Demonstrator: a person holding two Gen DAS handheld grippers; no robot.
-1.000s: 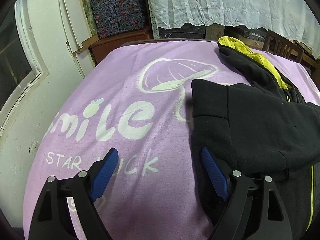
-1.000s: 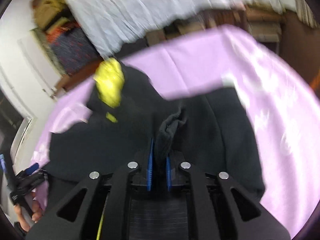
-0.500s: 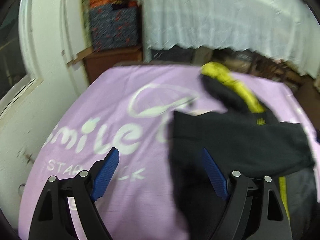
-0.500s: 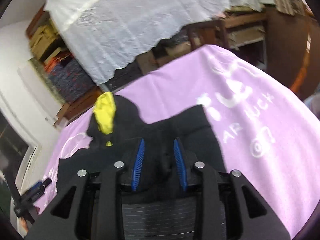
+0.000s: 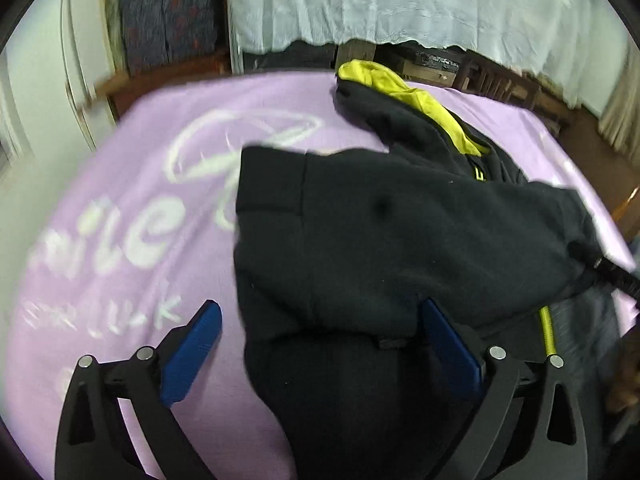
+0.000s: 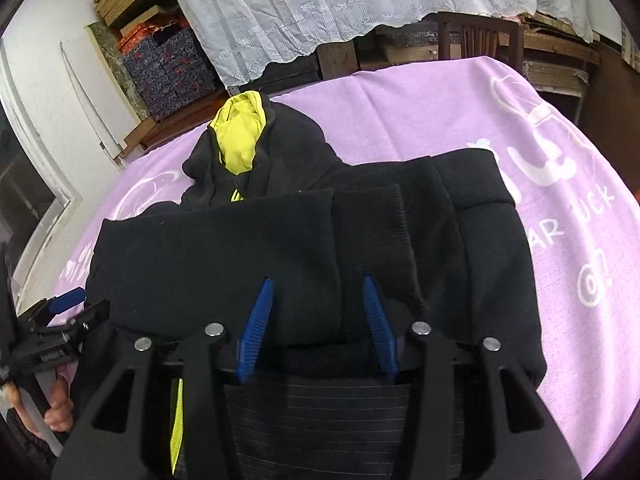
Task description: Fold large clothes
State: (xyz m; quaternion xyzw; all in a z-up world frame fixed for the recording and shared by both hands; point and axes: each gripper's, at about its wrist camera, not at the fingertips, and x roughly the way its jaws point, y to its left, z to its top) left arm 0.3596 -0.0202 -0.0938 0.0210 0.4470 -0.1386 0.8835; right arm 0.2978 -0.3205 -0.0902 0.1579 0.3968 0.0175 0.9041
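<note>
The black hoodie (image 6: 304, 248) lies spread on the bench, over a purple blanket (image 5: 132, 184), directly ahead of and under both grippers. Its hood, lined in yellow (image 6: 238, 136), sits at the far end, beyond the fingertips. Both sleeves look folded in across the chest.

The right gripper (image 6: 318, 300) hangs low over the near hem with its jaws opening. Fabric sits between the blue pads, but they do not press on it, so nothing is held. The left gripper (image 5: 320, 344) is opening too and stands very wide over the garment's left edge, empty.

This looks like thick fleece: soft, floppy, fairly heavy for clothing, not slippery and not fragile. It will sag and drag if pinched at one spot. I'd take it at the two corners of the ribbed hem (image 6: 320, 404) nearest the grippers, catching all layers, then carry that edge away toward the hood.
</note>
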